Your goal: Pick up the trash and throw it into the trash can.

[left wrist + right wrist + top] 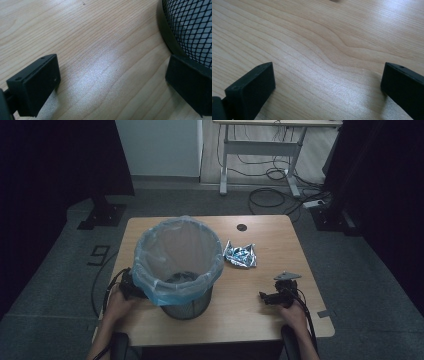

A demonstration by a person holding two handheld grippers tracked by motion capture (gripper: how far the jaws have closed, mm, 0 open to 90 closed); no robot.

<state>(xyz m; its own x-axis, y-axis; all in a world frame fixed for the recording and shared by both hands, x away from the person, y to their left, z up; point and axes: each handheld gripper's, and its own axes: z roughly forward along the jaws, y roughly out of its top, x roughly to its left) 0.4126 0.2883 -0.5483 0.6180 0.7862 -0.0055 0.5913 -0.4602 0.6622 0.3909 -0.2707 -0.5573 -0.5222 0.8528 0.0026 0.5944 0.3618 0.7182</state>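
While both jaws stand wide and empty, the right hand-held gripper [266, 296] rests near right on the counter [260, 320]; the left hand-held gripper [129, 287], also released, sits beside the mesh bin [187, 307]. Crumpled foil wrapper [240, 255] lies right of the bin; approach it low, jaws straddling it.

**My count**

I hold two claws: my left claw [131, 285] and my right claw [274, 296], each with two black jaws. On the one counter [265, 245] stands one mesh bin [187, 307], lined with one blue bag [177, 252]. Beside it lies one crumpled foil wrapper [240, 255]. One dark round hole [242, 227] marks the counter's far side.
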